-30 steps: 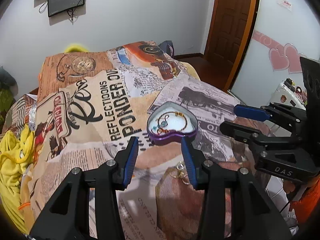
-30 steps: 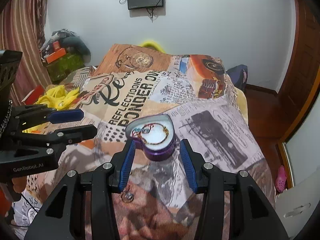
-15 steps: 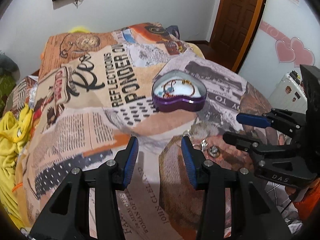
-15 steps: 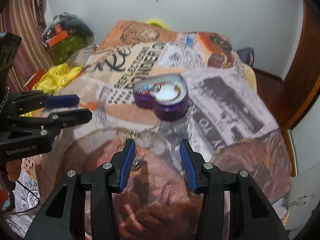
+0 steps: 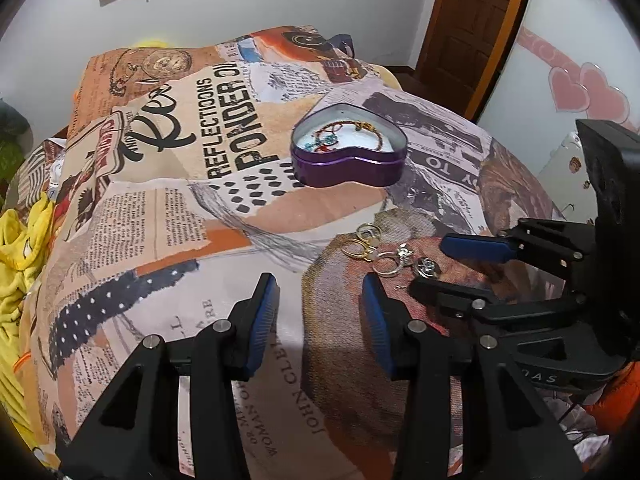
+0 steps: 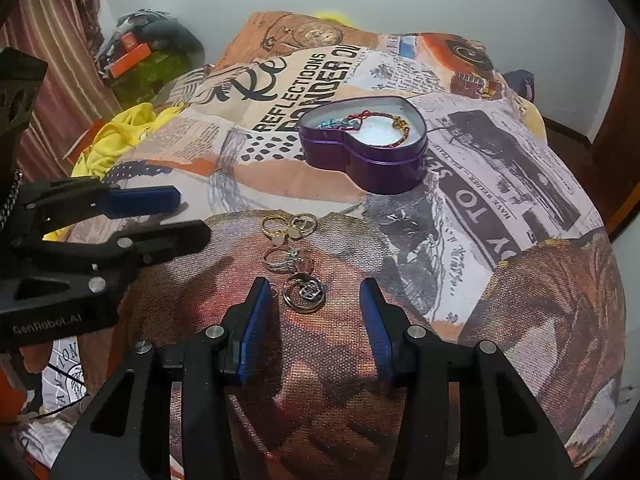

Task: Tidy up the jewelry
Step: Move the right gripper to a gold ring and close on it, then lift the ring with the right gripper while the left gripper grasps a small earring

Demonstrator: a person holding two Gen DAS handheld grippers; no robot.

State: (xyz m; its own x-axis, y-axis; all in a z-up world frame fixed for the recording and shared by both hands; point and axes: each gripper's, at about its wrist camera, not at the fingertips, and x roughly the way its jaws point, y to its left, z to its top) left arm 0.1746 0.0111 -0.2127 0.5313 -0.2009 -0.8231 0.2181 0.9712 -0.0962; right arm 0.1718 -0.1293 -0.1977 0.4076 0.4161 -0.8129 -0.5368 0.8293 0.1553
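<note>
Right wrist view: both claws have dropped toward the bed, bringing the loose gold and silver rings (image 6: 294,258), just in front of the open purple heart-shaped tin (image 6: 368,160), within reach. Right claw (image 6: 316,312), half open and empty, flanks the nearest ring; left claw (image 6: 188,216), likewise parted and empty, hovers beside them.

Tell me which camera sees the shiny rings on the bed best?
The right wrist view. The rings lie in a row near the middle, just ahead of the right tongs, so each shows clearly. In the left wrist view the same rings sit off to the right, smaller, near the right tongs' tips.
</note>
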